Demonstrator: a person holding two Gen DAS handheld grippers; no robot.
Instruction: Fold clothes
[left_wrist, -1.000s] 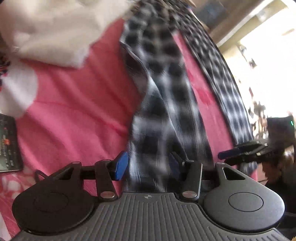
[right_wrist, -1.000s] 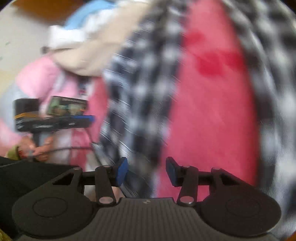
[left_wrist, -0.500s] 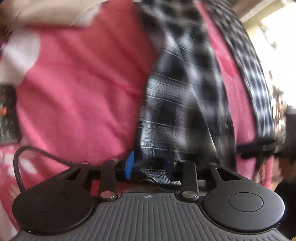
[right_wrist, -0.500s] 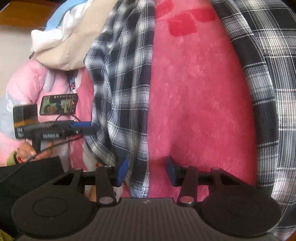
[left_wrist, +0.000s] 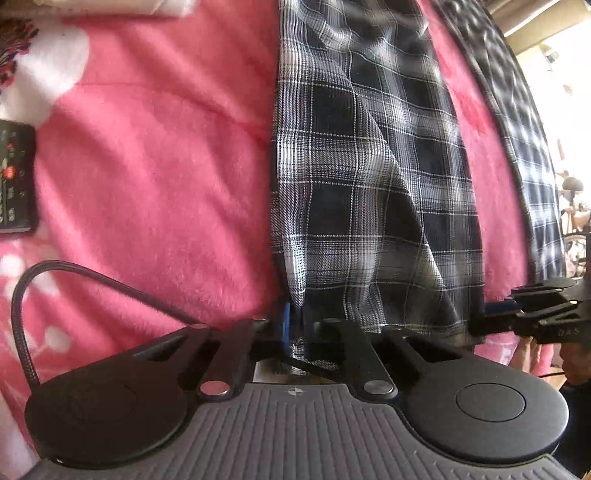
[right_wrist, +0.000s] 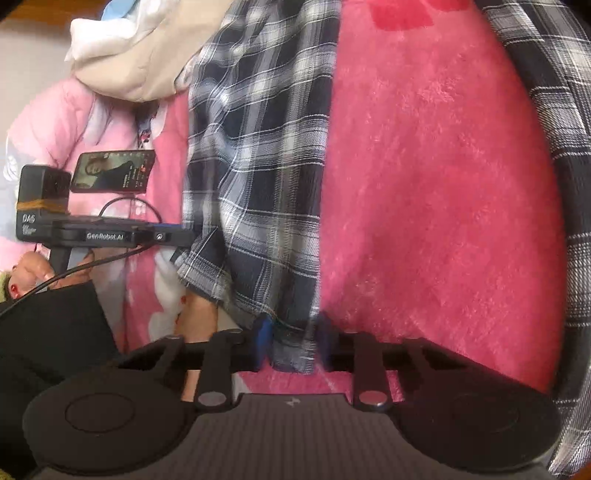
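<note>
- The pink blanket (left_wrist: 155, 155) covers one bed; its edges lie out of view.
- One plaid garment (left_wrist: 362, 177) lies across it in two long strips, one near both grippers and one (right_wrist: 554, 110) further right; it is spread, not yet a folded stack, so most folding seems left.
- One pile of pale clothes (right_wrist: 140, 62) sits at the far end.
- One phone (right_wrist: 110, 171) lies on the bed.
- The left gripper (left_wrist: 295, 328) is clamped on the near strip's end; the right gripper (right_wrist: 291, 339) has fabric between its pads, the grip uncertain.

The black and white checked shirt (left_wrist: 369, 177) lies long and flat on the pink blanket (left_wrist: 166, 147), its near end bunched.
</note>
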